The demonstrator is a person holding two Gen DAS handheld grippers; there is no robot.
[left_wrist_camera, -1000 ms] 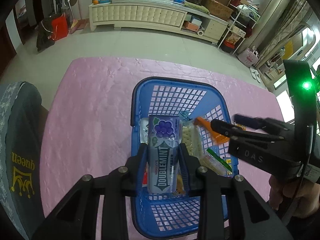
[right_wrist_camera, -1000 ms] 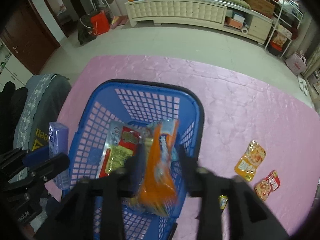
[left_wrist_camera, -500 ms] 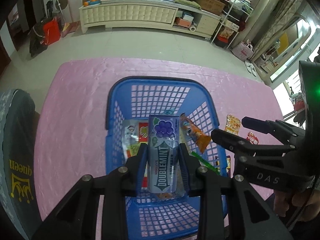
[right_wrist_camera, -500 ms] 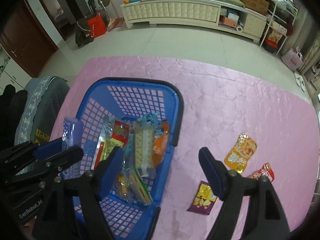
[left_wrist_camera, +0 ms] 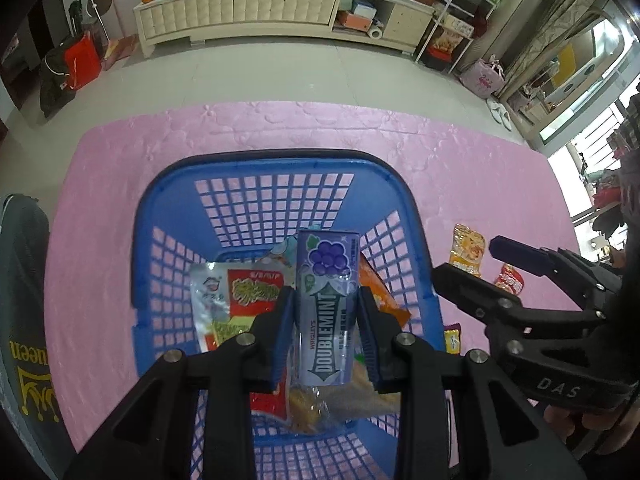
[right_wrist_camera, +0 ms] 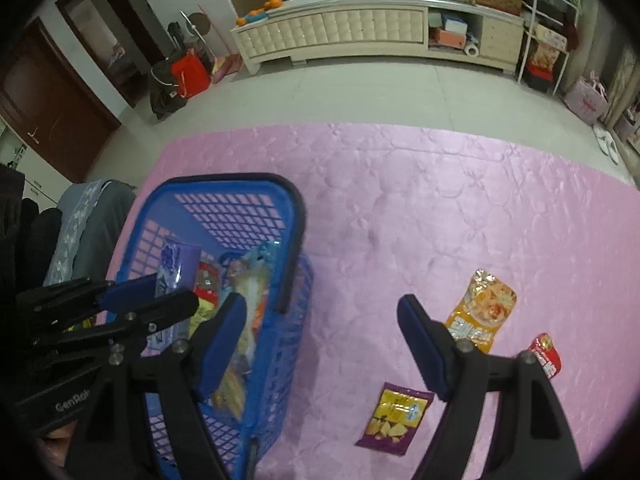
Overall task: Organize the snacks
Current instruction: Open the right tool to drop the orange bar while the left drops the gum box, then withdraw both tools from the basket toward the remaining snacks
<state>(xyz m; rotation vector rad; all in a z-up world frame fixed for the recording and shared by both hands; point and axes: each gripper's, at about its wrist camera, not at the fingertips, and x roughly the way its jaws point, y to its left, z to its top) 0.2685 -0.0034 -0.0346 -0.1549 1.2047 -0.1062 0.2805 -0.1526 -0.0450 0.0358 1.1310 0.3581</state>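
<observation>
My left gripper [left_wrist_camera: 326, 300] is shut on a purple Doublemint gum pack [left_wrist_camera: 328, 292] and holds it upright over the blue plastic basket [left_wrist_camera: 256, 158]. Under it in the basket lie a silver and red packet [left_wrist_camera: 236, 292], an orange packet [left_wrist_camera: 380, 296] and other snacks. My right gripper [right_wrist_camera: 320, 302] stands open and empty over the pink cloth, just right of the basket [right_wrist_camera: 224, 180]. On the cloth near it lie a yellow packet [right_wrist_camera: 482, 312], a red packet [right_wrist_camera: 546, 354] and a purple packet [right_wrist_camera: 396, 416].
The pink cloth [right_wrist_camera: 440, 208] covers the table, whose far edge drops to a tiled floor. A chair with a grey garment [left_wrist_camera: 24, 320] stands at the table's left side. A long cream cabinet [left_wrist_camera: 248, 4] lines the far wall.
The right gripper let the orange packet drop into the basket, opened wide and moved right, out over the cloth. The left gripper carried the gum pack further over the basket and lower.
</observation>
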